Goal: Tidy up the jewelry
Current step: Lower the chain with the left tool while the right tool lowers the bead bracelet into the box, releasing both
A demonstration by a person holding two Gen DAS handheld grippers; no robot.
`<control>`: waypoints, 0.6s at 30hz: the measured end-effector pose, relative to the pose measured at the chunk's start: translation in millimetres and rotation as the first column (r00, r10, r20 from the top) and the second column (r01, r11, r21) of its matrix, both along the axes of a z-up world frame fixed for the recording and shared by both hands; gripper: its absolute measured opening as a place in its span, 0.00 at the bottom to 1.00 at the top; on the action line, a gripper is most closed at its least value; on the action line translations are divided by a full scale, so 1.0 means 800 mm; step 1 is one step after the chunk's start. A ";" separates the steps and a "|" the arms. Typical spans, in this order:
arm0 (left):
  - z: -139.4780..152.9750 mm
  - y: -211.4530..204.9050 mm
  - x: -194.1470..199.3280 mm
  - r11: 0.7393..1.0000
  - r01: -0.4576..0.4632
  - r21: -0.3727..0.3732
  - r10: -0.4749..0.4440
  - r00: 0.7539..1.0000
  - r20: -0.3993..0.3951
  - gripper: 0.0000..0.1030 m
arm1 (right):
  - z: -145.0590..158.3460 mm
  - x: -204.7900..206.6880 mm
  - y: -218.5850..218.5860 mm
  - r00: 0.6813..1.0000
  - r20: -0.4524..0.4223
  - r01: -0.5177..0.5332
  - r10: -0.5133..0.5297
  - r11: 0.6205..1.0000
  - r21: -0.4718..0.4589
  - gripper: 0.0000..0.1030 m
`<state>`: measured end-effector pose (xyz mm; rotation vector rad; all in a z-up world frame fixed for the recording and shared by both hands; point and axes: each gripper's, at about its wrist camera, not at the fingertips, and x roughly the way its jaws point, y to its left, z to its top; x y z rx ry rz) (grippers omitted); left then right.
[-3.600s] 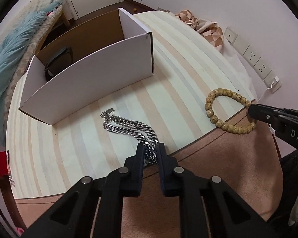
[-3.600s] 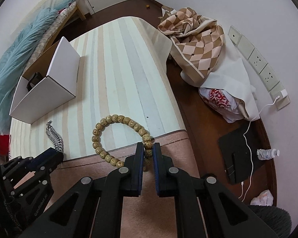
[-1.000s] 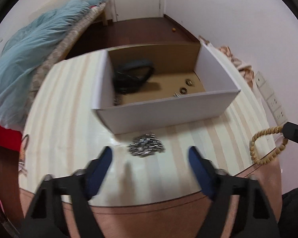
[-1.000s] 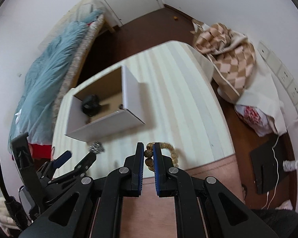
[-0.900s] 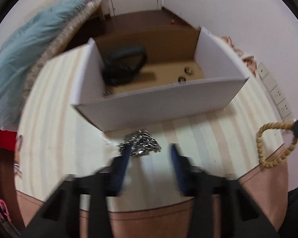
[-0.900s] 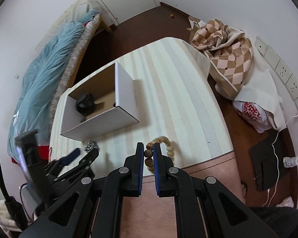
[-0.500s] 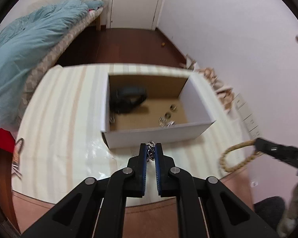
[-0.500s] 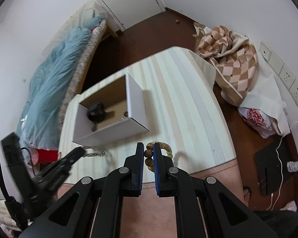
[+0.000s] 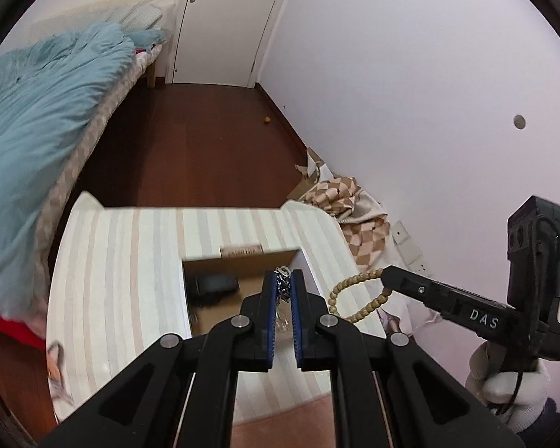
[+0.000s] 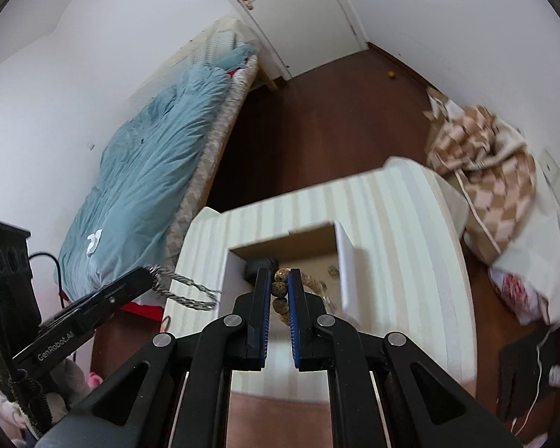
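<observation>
Holding both pieces aloft above the striped worktop (image 9: 123, 280). Left hand-held gripper (image 9: 283, 287) clamped on silver chain (image 10: 184, 291), which hangs in a loop from its tips, clear of the worktop. Right hand-held gripper (image 10: 279, 287) clamped on wooden bead bracelet (image 9: 354, 295), also dangling free. White cardboard box (image 10: 345, 272) sits open on the worktop, below and beyond both grippers; a dark item (image 9: 214, 284) and small metal bits lie inside. Gloved hand (image 9: 504, 380) grips the right tool. Blue quilt (image 10: 149, 160) on the bed, far left.
</observation>
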<state>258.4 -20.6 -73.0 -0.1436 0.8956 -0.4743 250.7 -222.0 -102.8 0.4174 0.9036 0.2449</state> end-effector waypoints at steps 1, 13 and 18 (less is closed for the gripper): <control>-0.005 -0.001 0.013 1.000 -0.003 -0.001 0.003 1.000 -0.019 0.04 | 0.000 0.012 0.006 1.000 -0.004 -0.009 0.009 1.000 -0.006 0.09; -0.096 0.013 0.069 0.996 -0.078 0.052 0.090 0.950 -0.298 0.09 | -0.062 0.103 0.053 0.982 -0.151 -0.114 0.109 0.993 -0.027 0.09; -0.087 0.031 0.066 0.980 -0.169 0.100 0.188 0.955 -0.229 0.86 | -0.093 0.133 0.045 0.957 -0.265 -0.115 0.116 0.993 0.018 0.24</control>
